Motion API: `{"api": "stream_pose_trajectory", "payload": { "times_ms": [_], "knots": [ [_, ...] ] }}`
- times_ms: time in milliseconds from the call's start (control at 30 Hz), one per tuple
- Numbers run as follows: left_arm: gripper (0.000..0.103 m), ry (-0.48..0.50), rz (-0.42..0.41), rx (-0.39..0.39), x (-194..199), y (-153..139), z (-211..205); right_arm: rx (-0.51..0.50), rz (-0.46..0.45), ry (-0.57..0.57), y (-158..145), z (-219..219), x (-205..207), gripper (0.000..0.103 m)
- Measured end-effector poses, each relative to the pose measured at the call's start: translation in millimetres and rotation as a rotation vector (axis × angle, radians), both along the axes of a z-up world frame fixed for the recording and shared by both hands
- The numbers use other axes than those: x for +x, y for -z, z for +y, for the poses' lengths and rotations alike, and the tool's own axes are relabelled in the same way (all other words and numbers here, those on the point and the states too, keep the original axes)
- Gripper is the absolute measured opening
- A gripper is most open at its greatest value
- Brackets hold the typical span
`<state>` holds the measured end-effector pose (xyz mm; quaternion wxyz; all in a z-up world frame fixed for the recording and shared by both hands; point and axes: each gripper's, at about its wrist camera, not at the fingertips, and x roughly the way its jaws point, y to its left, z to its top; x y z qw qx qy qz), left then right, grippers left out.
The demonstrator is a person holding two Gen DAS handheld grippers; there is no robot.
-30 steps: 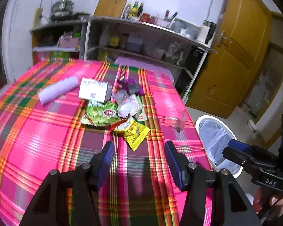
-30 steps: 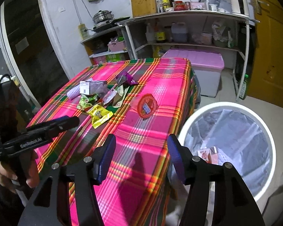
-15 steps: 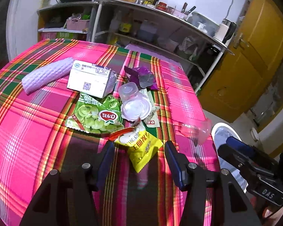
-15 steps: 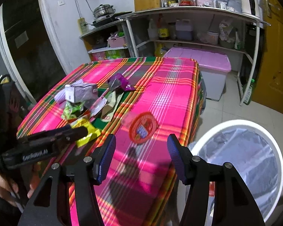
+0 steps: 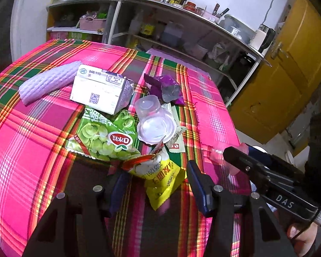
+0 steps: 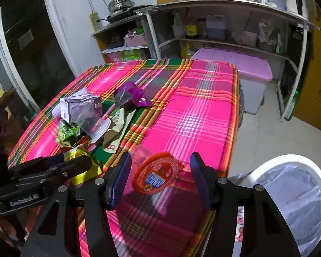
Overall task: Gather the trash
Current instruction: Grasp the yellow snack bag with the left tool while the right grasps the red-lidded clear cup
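Step in hand: approach for pickup. Left gripper (image 5: 155,184) stands open, jaws straddling the yellow snack packet (image 5: 160,177) at 6 o'clock of the trash pile, pads apparently not yet pressing. Right gripper (image 6: 160,180) stands open around the red-lidded clear cup (image 6: 157,172) near the table's edge. The white bin (image 6: 293,192) waits at 4 o'clock of the cup. Next move, as judged: close on each item, lift, carry to the bin. Compared with the earlier frames, both grippers have advanced; the packet and cup now lie between the jaws.
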<state>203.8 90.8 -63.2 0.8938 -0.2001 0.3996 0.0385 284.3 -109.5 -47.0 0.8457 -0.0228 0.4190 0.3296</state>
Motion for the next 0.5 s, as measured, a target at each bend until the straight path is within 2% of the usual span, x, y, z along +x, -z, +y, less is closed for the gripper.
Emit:
{"api": "stream_pose_trajectory", "payload": {
  "times_ms": [67,100,133,233,500],
  "knots": [
    [0.045,-0.007,0.005,0.028,1,0,-1,-0.001,0.015,-0.005,2,2,1,0.057],
    [0.042,-0.008,0.004,0.036,1,0,-1,0.0,0.022,-0.004,4,2,1,0.048],
    [0.038,-0.007,0.003,0.034,1,0,-1,0.004,0.032,-0.006,5,2,1,0.044],
    [0.033,-0.001,0.0,0.038,-1,1,-1,0.009,0.037,0.001,6,2,-1,0.044],
    [0.03,0.026,-0.028,0.063,-17,-7,-7,0.048,0.022,0.032,-8,-16,-23,0.044]
  ]
}}
